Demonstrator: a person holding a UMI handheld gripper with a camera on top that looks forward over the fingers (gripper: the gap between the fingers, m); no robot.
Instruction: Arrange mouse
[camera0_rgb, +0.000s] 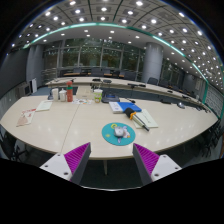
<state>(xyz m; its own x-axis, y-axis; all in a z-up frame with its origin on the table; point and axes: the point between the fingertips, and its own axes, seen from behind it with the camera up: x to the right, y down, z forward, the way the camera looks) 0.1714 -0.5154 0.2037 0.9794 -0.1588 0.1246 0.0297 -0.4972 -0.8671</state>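
Note:
A small white mouse (120, 130) lies on a round teal mat (117, 135) near the front edge of a large pale table (80, 125). My gripper (112, 160) is held back from the table, short of the front edge, with the mouse and mat beyond the fingers and slightly right of the midline. The two fingers (77, 156) with magenta pads stand wide apart and hold nothing. Only dark floor shows between them.
Books and papers (140, 115) lie on the table to the right of the mat, and bottles and boxes (62, 96) stand at the far left. More tables and chairs (130, 88) fill the room behind. A table leg (105, 166) drops from the front edge.

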